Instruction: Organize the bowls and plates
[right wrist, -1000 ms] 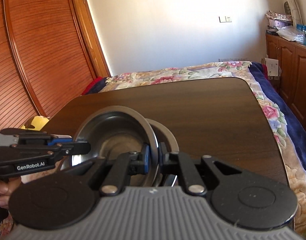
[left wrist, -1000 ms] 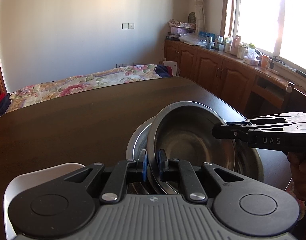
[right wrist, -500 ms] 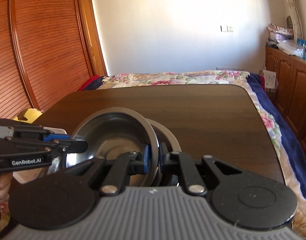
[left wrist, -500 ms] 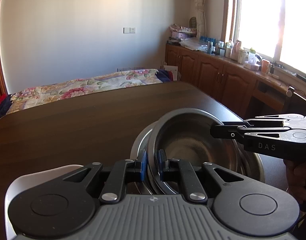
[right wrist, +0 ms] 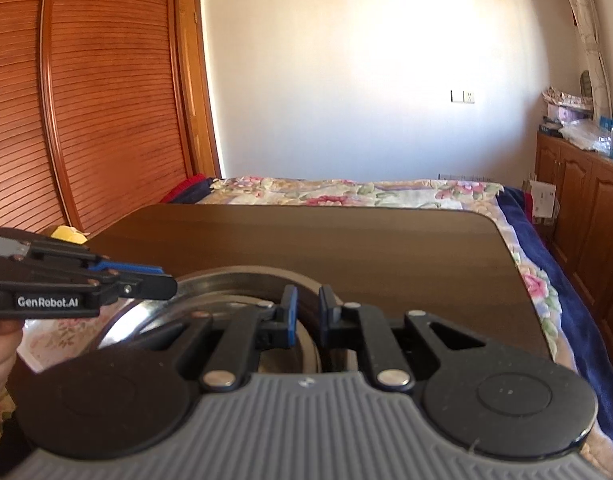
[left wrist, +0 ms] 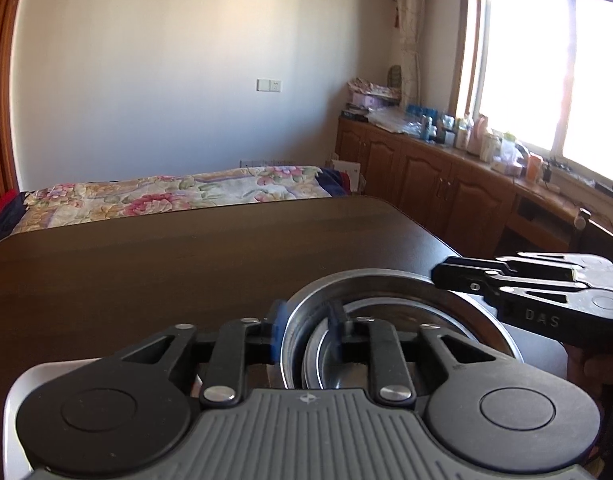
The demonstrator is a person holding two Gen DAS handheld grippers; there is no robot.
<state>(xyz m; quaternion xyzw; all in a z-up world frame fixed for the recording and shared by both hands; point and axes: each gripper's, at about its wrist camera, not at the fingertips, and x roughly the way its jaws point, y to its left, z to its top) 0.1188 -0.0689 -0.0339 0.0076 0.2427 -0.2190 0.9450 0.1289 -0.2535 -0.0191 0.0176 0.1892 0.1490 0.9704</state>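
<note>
Near the six-o'clock edge of the dark wooden bench sit two steel bowls, one nested inside the other — the outer steel bowl lies roughly level with its mouth facing up, and the inner steel bowl shows only as a second rim within it. Being round, they have no long axis to tell. Two hand-held grippers meet them. The left hand-held gripper is opening, its blue pads astride the outer rim at six o'clock and no longer pressing it. The right hand-held gripper, reaching in from three o'clock in the left view, is nearly closed, pinching the bowl rim between its pads.
</note>
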